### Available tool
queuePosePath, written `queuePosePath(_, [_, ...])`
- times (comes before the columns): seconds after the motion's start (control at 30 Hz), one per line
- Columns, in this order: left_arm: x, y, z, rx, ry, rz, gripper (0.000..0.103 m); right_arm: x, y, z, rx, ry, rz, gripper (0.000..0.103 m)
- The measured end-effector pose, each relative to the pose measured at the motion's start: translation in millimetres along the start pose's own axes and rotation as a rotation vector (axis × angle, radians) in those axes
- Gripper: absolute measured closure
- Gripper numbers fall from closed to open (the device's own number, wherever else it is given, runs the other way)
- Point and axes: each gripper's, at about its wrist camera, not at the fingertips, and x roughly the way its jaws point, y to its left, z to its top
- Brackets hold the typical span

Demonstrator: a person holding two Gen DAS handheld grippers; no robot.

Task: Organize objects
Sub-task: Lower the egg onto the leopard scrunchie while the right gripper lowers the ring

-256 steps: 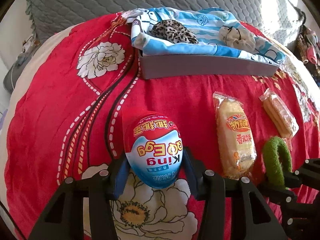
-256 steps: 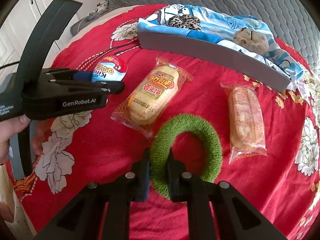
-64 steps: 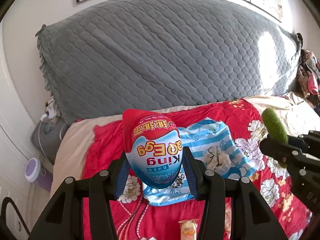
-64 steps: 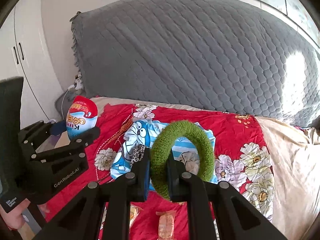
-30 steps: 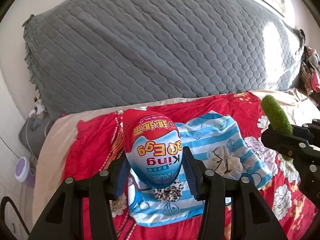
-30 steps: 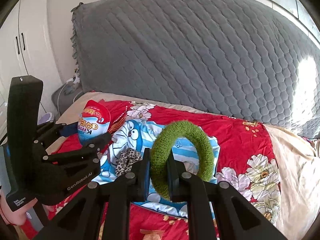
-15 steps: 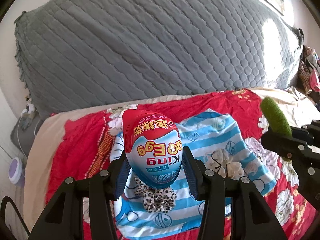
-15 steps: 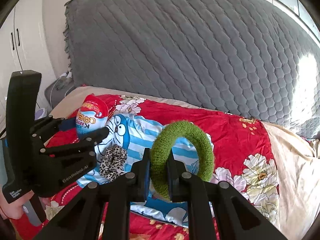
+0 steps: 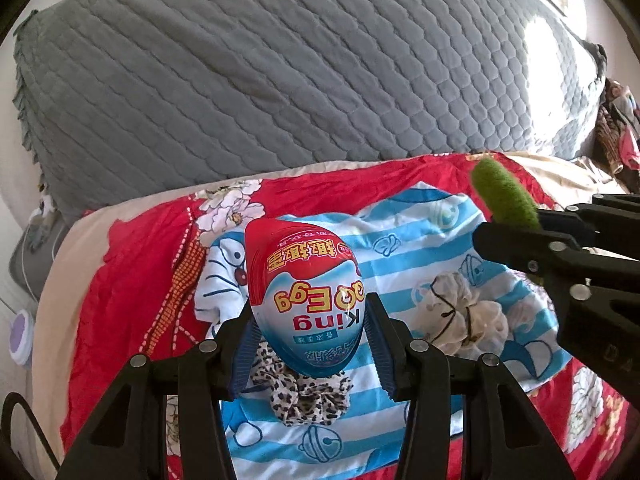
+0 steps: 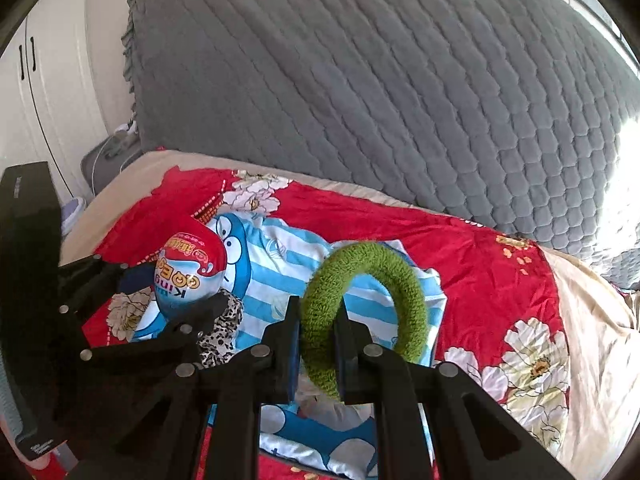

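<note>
Red bedspread (image 9: 132, 280) below: left gripper (image 9: 306, 344) pinches the egg (image 9: 306, 296), right gripper (image 10: 316, 344) clamps the green scrunchie (image 10: 360, 304), both probably headed for the striped cloth (image 9: 420, 256).

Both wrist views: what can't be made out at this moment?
- Leopard scrunchie: left wrist view, top hidden behind the toy egg held in the left gripper.
- Cream scrunchie: right wrist view, hidden behind the green scrunchie pinched in the right gripper.
- Striped cloth: what lies under it, covered in both views.
</note>
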Motion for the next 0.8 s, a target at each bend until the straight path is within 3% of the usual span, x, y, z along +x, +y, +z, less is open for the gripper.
queuePosePath(0.47, [25,8,-18,-0.003,0.052,-0.012,0.052,61,3,-8,-0.010,0.088,-0.005,0.089])
queuePosePath(0.8, [33,8,-30,-0.005,0.079,-0.019,0.052,80,10,-8,-0.019,0.106,0.021,0.089])
